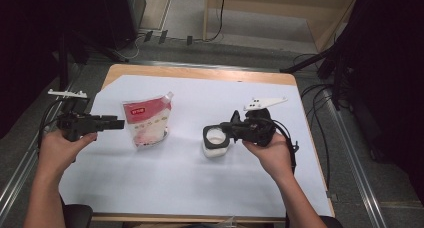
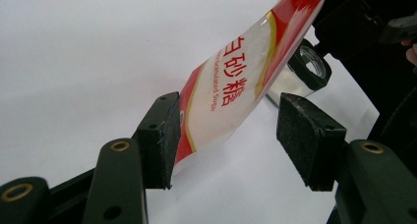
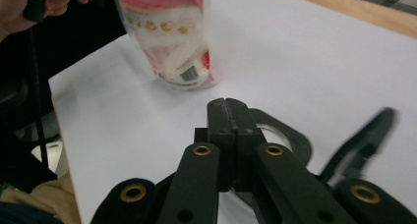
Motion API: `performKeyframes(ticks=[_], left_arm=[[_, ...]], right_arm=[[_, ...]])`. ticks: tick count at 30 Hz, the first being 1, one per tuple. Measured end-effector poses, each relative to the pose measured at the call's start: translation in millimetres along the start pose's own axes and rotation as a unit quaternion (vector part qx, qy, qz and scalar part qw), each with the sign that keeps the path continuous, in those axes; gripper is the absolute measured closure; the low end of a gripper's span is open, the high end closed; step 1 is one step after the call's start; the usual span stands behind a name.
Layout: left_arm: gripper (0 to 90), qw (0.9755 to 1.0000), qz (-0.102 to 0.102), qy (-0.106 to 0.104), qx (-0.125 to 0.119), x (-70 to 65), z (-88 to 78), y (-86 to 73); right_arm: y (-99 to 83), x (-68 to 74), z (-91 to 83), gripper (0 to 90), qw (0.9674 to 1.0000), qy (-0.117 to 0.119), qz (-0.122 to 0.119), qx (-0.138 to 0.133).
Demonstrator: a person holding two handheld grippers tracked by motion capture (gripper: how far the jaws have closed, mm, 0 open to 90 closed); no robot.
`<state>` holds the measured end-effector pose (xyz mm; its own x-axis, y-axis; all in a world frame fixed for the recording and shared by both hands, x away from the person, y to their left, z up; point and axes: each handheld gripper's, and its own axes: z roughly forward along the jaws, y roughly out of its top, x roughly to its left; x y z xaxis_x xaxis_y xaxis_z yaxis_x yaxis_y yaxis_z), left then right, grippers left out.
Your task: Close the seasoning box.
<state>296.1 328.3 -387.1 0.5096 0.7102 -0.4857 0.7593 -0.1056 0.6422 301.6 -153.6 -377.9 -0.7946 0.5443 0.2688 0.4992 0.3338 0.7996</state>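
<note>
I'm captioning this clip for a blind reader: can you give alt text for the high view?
A person at a white-covered table holds a gripper in each hand: the right gripper grips the black rim of a small clear jar, while the left gripper sits, jaws apart, beside an upright red-and-white sugar pouch.

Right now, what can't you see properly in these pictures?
- Sugar pouch: its top is cut off by the upper edge in the right gripper view, and its print is blurred there.
- Jar: what its lid ring is made of is too small to tell in the high view; the right gripper covers it in the right gripper view.
- Jar in the left gripper view: mostly behind the pouch.
- Left gripper: whether a pad touches the pouch is unclear.
</note>
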Motion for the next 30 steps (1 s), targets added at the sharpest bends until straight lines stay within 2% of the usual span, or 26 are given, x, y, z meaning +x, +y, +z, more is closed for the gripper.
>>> performKeyframes(ticks=[2, 5, 11, 14, 16, 19, 25, 27, 30], left_arm=[[42.7, 1.0000, 0.003, 0.000, -0.005, 2.9, -3.6, -1.7], [41.7, 0.9998, -0.004, 0.013, -0.013, 6.5, -5.6, -4.1], [41.9, 0.9987, -0.032, 0.035, -0.020, 14.5, -3.9, -7.6], [39.9, 0.9981, -0.033, 0.044, -0.025, 17.9, -0.9, -9.2], [39.6, 0.9982, -0.026, 0.050, -0.017, 18.9, 1.7, -10.1], [39.3, 0.9985, -0.017, 0.051, -0.010, 20.7, 5.9, -10.5], [38.2, 0.9985, -0.023, 0.050, -0.006, 24.4, 13.0, -12.1], [38.2, 0.9987, -0.018, 0.047, -0.009, 26.1, 14.2, -12.0], [37.6, 0.9985, -0.020, 0.050, -0.010, 26.8, 16.2, -11.6]], right_arm=[[1.1, -3.5, -6.4, 90.0, 1.0000, -0.006, 0.004, -0.004], [1.9, -8.7, -14.0, 90.0, 0.9998, -0.014, 0.006, -0.012], [0.8, -19.4, -26.7, 90.0, 0.9990, -0.031, 0.018, -0.025], [-0.9, -24.9, -29.9, 90.0, 0.9987, -0.038, 0.025, -0.025], [-2.7, -28.0, -30.7, 90.0, 0.9983, -0.046, 0.028, -0.023], [-5.5, -33.6, -31.1, 90.0, 0.9977, -0.053, 0.036, -0.025], [-12.8, -43.6, -28.0, 90.0, 0.9968, -0.059, 0.049, -0.022], [-15.1, -45.6, -25.5, 90.0, 0.9964, -0.062, 0.056, -0.015], [-19.7, -50.1, -19.4, 90.0, 0.9961, -0.062, 0.062, -0.009]])
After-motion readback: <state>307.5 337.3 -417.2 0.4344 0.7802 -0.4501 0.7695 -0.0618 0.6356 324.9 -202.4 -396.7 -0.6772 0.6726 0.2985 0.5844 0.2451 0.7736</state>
